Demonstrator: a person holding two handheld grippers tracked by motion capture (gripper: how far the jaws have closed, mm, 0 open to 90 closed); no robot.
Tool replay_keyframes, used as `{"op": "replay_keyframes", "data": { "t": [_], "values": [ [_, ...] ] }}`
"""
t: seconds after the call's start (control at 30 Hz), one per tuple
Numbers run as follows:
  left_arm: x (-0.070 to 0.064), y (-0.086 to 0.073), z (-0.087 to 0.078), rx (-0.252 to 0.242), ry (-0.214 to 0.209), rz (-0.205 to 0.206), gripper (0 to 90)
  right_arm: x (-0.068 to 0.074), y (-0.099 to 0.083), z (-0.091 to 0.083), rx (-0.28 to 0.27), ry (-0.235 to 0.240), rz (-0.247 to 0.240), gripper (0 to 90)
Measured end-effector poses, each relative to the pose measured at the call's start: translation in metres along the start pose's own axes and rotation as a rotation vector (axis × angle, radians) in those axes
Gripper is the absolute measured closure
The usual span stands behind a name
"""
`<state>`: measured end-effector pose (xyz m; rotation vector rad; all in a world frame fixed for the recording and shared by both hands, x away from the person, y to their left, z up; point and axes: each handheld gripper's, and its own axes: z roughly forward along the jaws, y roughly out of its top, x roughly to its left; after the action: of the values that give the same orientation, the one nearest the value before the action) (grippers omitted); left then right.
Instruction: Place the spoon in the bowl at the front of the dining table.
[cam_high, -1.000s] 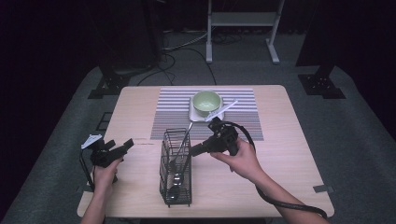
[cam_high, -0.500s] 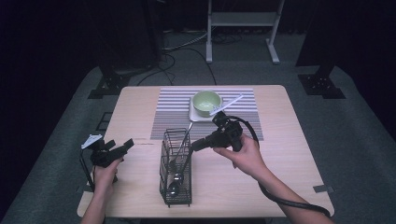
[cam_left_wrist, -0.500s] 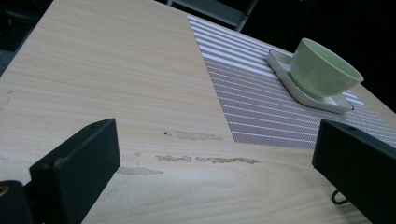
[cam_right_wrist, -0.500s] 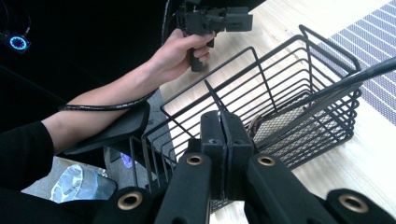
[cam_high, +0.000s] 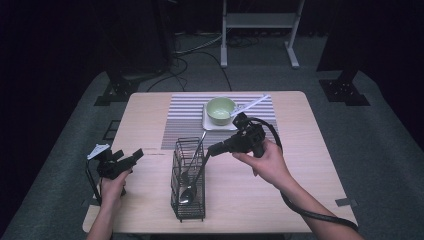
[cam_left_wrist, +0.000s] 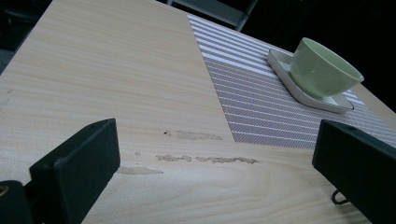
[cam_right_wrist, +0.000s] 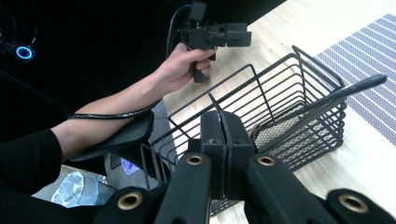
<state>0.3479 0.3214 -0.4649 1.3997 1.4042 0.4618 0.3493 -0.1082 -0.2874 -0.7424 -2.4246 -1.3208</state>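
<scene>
A black wire basket (cam_high: 178, 156) stands on the table's near middle with a silver spoon (cam_high: 196, 152) leaning in it. My right gripper (cam_high: 214, 148) hovers at the basket's upper right corner, pointing left. In the right gripper view its jaws (cam_right_wrist: 224, 122) are pressed together on a thin dark utensil handle (cam_right_wrist: 214, 103) that runs down into the basket (cam_right_wrist: 280, 70). My left gripper (cam_high: 136, 155) is held open at the table's left edge, apart from the basket. The left gripper view (cam_left_wrist: 215, 140) has bare wood between the jaws.
A green bowl (cam_high: 221, 110) sits on a white square plate (cam_high: 207, 123) on a striped placemat (cam_high: 185, 120) at the back, with a white spoon (cam_high: 252, 104) beside it. The bowl (cam_left_wrist: 324, 65) lies far ahead of the left gripper. A dark handle (cam_right_wrist: 355, 86) juts over the basket rim.
My right gripper has drifted slightly up and to the right beside the basket, jaws still together. The left gripper has stayed in place.
</scene>
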Motion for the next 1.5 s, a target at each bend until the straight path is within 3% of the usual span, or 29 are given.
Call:
{"op": "replay_keyframes", "data": {
  "t": [0.93, 1.5],
  "values": [
    [0.000, 0.000, -0.001, -0.003, 0.002, -0.003, 0.0, 0.007, 0.012, -0.040, -0.087, -0.014, 0.007, 89.2],
    [0.000, 0.000, -0.001, -0.003, 0.002, -0.002, 0.0, 0.009, 0.009, -0.063, -0.126, -0.009, 0.023, 89.2]
  ]
}}
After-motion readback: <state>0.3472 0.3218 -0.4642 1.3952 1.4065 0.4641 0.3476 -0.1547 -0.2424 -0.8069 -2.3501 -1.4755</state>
